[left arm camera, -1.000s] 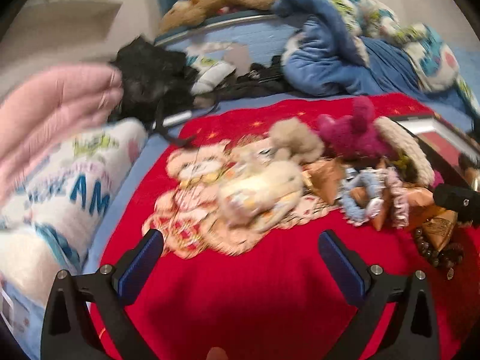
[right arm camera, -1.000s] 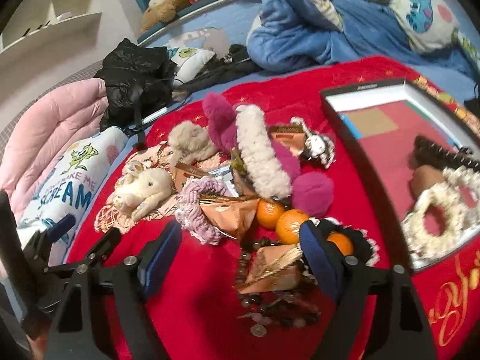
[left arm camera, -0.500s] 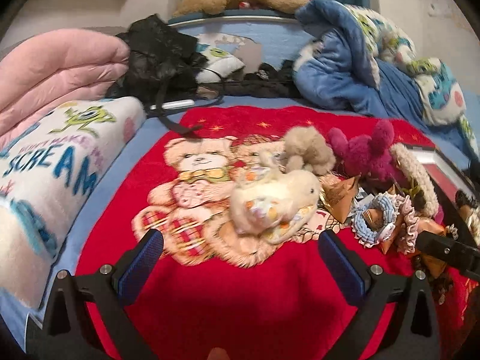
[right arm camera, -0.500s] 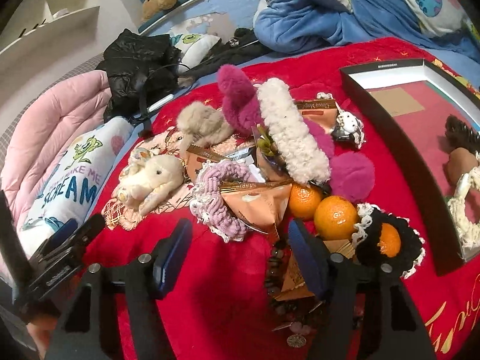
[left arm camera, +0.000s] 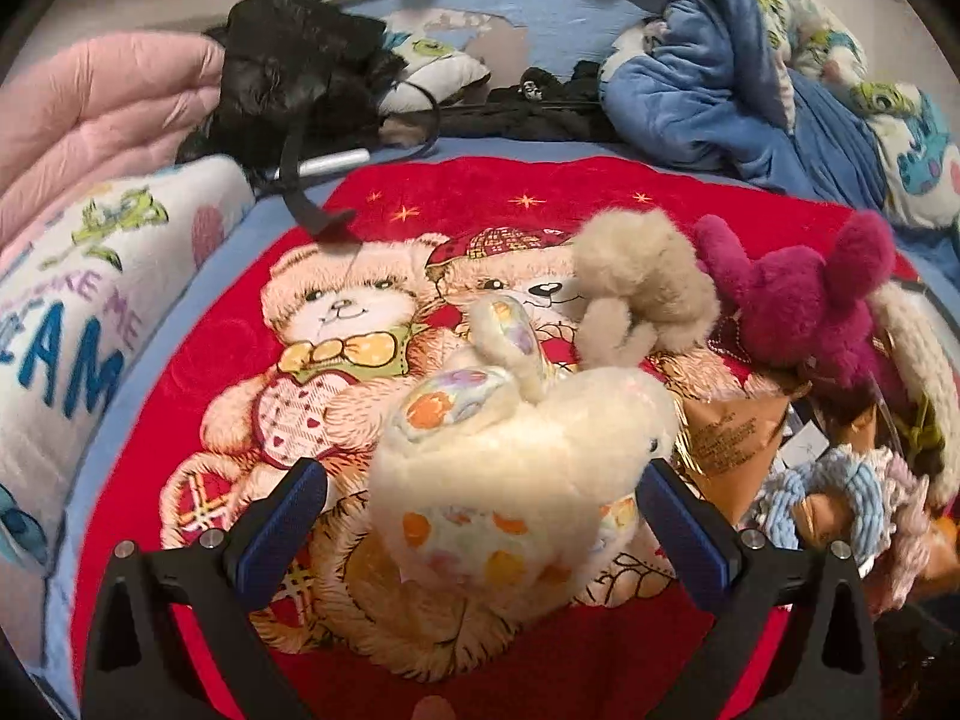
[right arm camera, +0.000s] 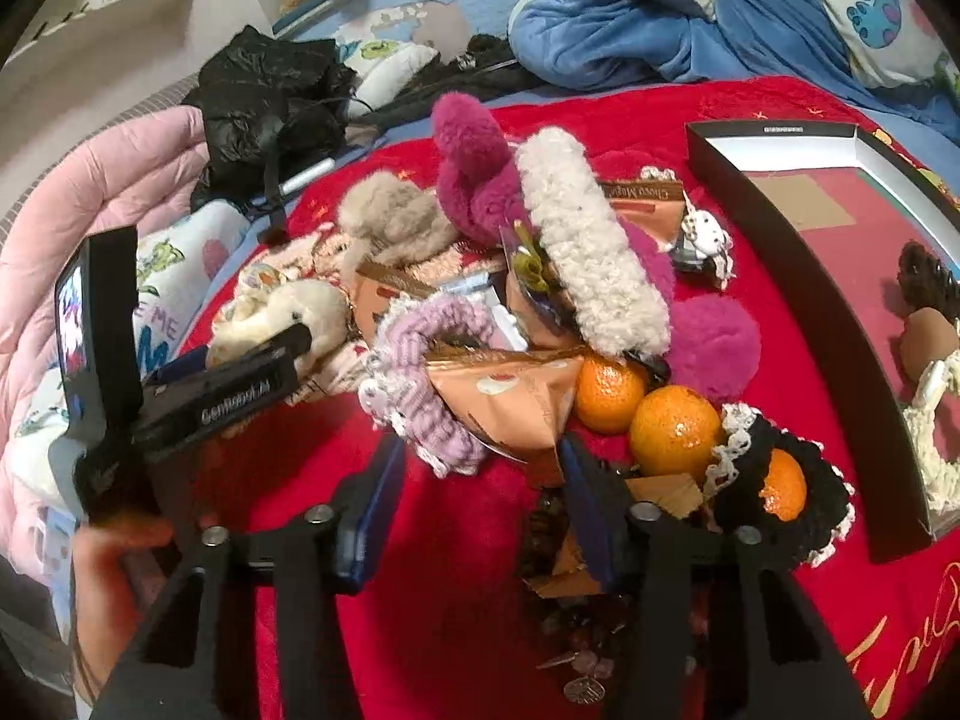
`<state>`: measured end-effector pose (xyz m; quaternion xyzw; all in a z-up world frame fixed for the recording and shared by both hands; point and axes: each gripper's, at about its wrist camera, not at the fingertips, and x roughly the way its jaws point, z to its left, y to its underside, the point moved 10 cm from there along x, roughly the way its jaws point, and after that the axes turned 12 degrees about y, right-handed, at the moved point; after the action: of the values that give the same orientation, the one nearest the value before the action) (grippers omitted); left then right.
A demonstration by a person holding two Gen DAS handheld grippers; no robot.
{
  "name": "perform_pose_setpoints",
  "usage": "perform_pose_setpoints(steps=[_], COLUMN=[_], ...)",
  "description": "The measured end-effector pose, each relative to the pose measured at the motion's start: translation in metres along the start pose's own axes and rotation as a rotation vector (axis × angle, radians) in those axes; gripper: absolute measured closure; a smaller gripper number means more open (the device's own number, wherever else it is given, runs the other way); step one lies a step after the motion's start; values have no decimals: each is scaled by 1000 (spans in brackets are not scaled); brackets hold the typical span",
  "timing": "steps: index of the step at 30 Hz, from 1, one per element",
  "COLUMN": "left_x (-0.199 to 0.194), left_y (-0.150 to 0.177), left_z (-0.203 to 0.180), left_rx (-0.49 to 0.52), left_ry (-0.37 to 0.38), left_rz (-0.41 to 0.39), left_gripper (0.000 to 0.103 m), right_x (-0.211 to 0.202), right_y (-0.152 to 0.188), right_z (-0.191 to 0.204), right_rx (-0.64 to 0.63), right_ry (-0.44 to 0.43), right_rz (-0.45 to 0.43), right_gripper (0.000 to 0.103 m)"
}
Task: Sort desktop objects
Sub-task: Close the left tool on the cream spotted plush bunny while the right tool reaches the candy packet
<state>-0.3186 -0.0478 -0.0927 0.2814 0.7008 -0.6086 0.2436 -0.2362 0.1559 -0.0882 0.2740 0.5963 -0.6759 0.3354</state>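
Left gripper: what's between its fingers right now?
In the left wrist view, the cream plush toy sits between the open left gripper's fingers, lying on the red blanket. Neither pad clearly touches it.

On the white pillow [left arm camera: 90,312] to my left I read "AKE ME" in purple and "EAM" in blue, both cut off. My left gripper [right arm camera: 240,402] carries white lettering, too warped to read. The brown wrapper [right arm camera: 642,195] shows "Choco", and the rest I can't make out.
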Motion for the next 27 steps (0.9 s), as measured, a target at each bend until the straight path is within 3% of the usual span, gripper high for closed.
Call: perform_pose_setpoints(steps=[2, 3, 4, 6, 10, 16, 21, 24, 27], left_x=[5, 8, 11, 14, 12, 11, 10, 11, 13], left_y=[4, 6, 9, 12, 12, 14, 14, 15, 16], left_z=[2, 3, 4, 5, 4, -1, -3, -3, -4], left_rx=[-38, -55, -75, -95, -96, -88, -73, -70, -58], left_ry=[33, 53, 75, 96, 95, 117, 115, 112, 101], left_rz=[18, 33, 49, 53, 41, 37, 39, 41, 48], left_gripper=[0, 0, 0, 0, 0, 8, 10, 10, 9], right_x=[5, 8, 13, 21, 12, -1, -13, -6, -3], right_y=[5, 8, 12, 18, 15, 10, -2, -6, -7], right_z=[-3, -4, -4, -4, 3, -10, -25, -20, -13], right_rx=[12, 19, 28, 59, 6, 116, 153, 151, 106], right_ry=[11, 6, -4, -31, -2, -59, -59, -102, -77], right_rz=[24, 41, 65, 90, 45, 37, -43, -36, -60], right_gripper=[89, 96, 102, 103, 97, 87, 65, 64, 64])
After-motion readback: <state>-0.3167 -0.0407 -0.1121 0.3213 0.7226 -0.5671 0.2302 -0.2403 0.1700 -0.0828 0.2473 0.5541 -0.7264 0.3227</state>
